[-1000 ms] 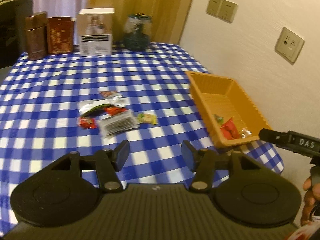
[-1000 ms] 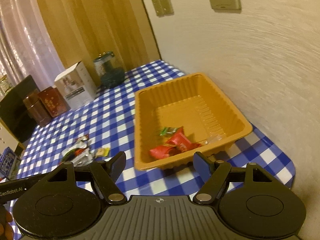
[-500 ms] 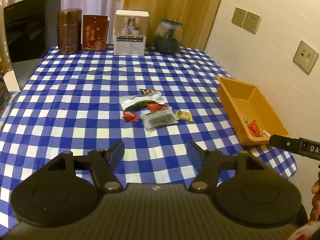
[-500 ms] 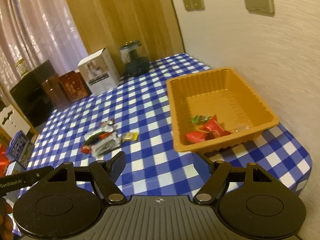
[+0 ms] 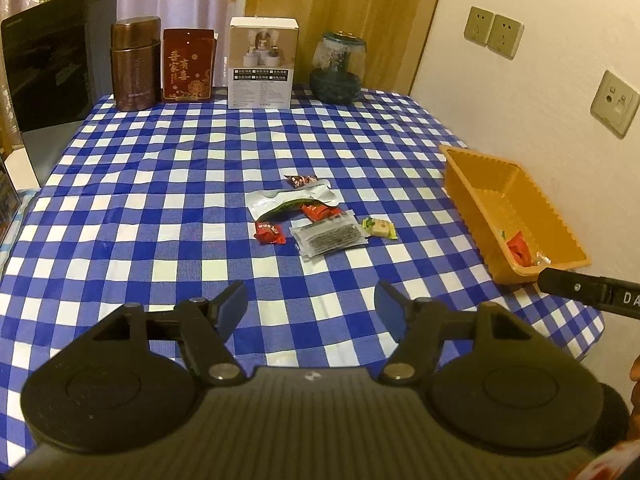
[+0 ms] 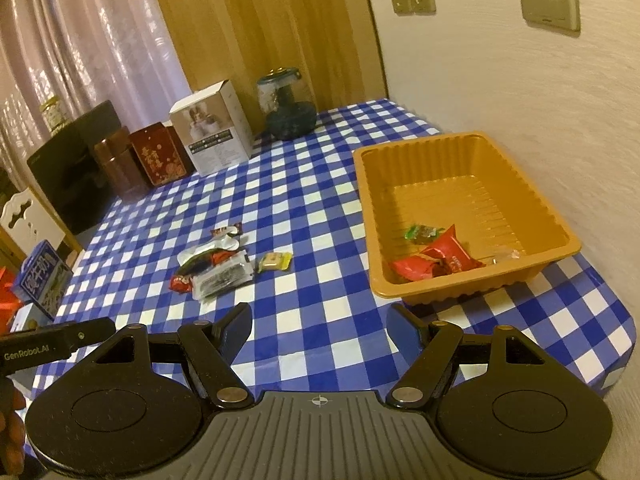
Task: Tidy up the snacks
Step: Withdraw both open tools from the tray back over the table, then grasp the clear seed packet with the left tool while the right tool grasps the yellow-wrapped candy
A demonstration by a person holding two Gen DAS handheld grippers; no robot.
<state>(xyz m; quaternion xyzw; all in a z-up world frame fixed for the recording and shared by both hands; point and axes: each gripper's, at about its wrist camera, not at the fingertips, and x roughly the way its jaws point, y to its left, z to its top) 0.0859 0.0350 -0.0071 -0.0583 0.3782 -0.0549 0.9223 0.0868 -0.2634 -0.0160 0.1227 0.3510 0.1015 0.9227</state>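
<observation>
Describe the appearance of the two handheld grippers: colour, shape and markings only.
Both the left gripper and right gripper are matte black, with a ribbed body, two round discs, silver pivot pins and blue-faced jaws. White lettering on the left one's side reads "GenRobot.AI".

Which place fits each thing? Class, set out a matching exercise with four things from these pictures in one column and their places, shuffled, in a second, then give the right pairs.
Things:
1. red snack packet
2. yellow-green candy
3. white box
4. left gripper

Places:
A. at the far edge of the table, between the red tin and the glass jar
B. on the checked cloth, right of the snack pile
C. inside the orange tray
D. held open above the near part of the table

Pairs: 1-C, 2-B, 3-A, 4-D
</observation>
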